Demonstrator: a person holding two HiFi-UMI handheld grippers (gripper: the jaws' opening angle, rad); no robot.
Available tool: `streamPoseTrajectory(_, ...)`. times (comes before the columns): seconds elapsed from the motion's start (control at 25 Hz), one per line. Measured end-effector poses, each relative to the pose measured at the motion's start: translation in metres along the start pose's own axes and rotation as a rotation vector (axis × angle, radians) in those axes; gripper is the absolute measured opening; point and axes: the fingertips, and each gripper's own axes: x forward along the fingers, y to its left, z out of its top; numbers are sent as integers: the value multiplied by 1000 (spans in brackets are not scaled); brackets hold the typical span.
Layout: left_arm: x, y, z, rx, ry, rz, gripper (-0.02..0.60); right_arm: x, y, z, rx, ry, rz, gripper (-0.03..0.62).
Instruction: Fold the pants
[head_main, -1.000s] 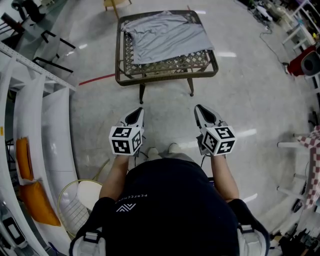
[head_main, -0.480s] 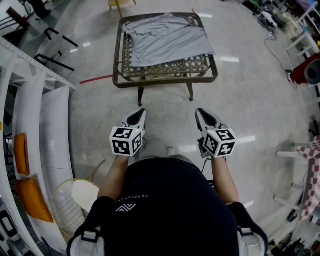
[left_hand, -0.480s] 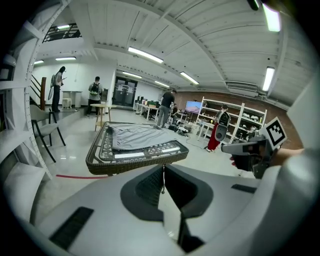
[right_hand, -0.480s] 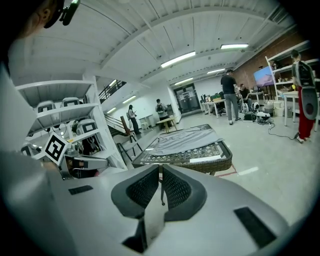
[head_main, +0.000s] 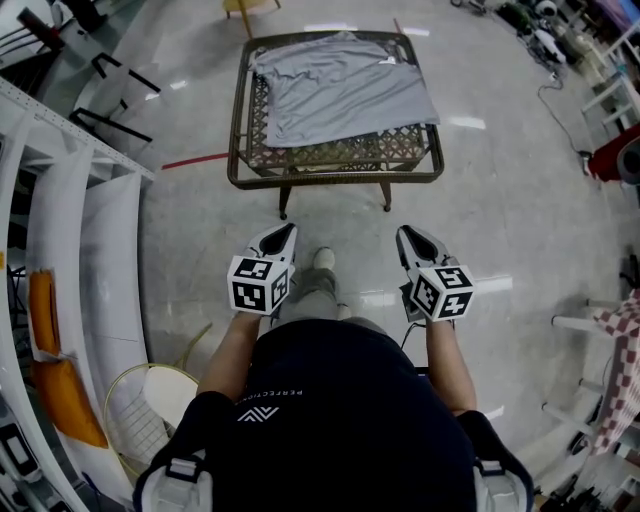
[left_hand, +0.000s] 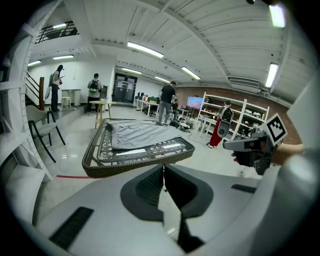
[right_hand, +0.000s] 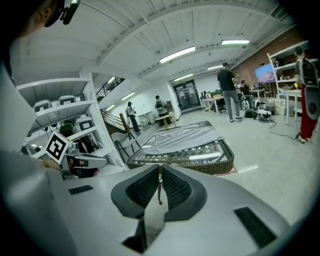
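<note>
The jaws are pressed together on the left gripper (head_main: 284, 232) and right gripper (head_main: 404, 233), holding nothing. The pants (head_main: 340, 90) lie on the table (head_main: 335, 179) ahead.

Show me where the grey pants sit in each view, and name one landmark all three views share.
Head view: pants at top centre, spread on the wicker table.
Left gripper view: pants just left of centre, in the middle band.
Right gripper view: pants just right of centre, in the middle band.
Shared landmark: the wicker table under the pants.
</note>
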Motion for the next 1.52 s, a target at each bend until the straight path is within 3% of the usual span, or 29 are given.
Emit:
streamPoseTrajectory(0.84, 91, 56, 41, -5, 103, -44, 15, 92, -54, 52, 18, 58, -38, 44)
streamPoseTrajectory(0.88, 94, 60, 42, -6, 110, -52, 20, 97, -56, 54, 20, 64, -43, 44)
streamPoseTrajectory(0.96, 101, 66, 43, -12, 128, -73, 119, 108, -60, 56, 25, 77, -55, 44)
streamPoseTrajectory(1.52, 128, 115, 44, 4, 208, -85, 117, 153, -70, 73, 31, 114, -102, 44)
